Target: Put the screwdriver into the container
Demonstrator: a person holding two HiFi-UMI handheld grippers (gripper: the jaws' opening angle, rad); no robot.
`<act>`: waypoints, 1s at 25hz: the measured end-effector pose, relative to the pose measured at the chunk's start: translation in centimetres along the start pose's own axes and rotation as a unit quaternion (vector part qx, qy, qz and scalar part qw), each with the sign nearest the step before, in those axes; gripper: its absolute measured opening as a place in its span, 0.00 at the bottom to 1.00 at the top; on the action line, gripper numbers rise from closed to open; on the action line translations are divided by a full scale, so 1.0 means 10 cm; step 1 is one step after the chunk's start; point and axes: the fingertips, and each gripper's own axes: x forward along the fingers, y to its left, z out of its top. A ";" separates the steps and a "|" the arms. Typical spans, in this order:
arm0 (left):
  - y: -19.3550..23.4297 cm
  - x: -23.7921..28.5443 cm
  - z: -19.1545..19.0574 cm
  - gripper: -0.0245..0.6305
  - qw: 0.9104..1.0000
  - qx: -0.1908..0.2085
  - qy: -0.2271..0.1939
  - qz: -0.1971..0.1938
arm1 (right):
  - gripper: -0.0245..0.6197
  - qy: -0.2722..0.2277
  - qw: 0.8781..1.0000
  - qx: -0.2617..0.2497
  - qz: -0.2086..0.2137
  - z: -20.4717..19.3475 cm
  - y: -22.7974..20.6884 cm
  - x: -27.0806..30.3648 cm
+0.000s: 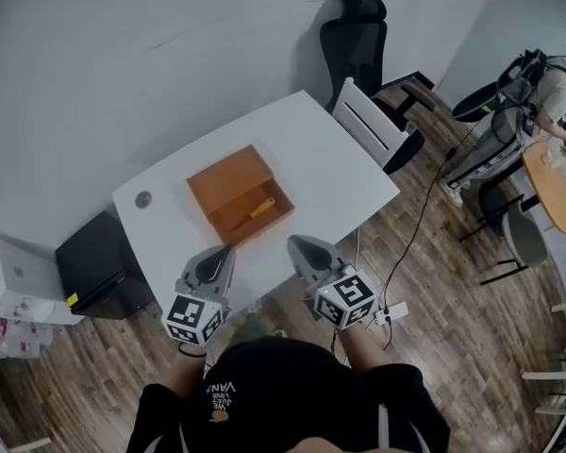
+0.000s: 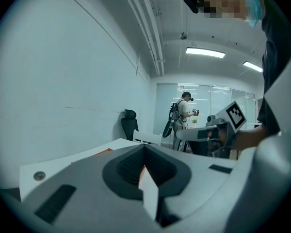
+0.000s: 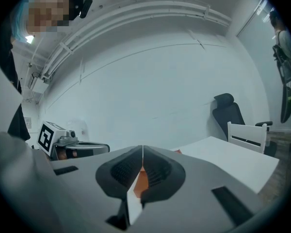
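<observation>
Currently the left gripper [image 1: 224, 250] and the right gripper [image 1: 295, 243] each have jaws pressed together, holding nothing. One screwdriver [image 1: 255, 210] lies inside the single open orange box [image 1: 228, 179] on one white table [image 1: 321, 159].

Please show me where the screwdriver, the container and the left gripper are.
screwdriver [image 1: 256, 210], head view, on its middle.
container [image 1: 228, 179], head view, on its flat orange panel.
left gripper [image 1: 226, 250], head view, between its closed fingertips.
</observation>
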 end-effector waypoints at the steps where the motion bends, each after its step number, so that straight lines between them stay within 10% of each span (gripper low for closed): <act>1: -0.01 -0.01 -0.02 0.06 1.000 -0.001 0.001 0.001 | 0.06 0.001 1.000 0.001 0.000 -0.01 0.00 0.00; 25: -0.04 -0.05 0.02 0.06 1.000 -0.020 -0.012 0.006 | 0.05 0.020 0.999 -0.035 -0.007 -0.06 0.01 0.02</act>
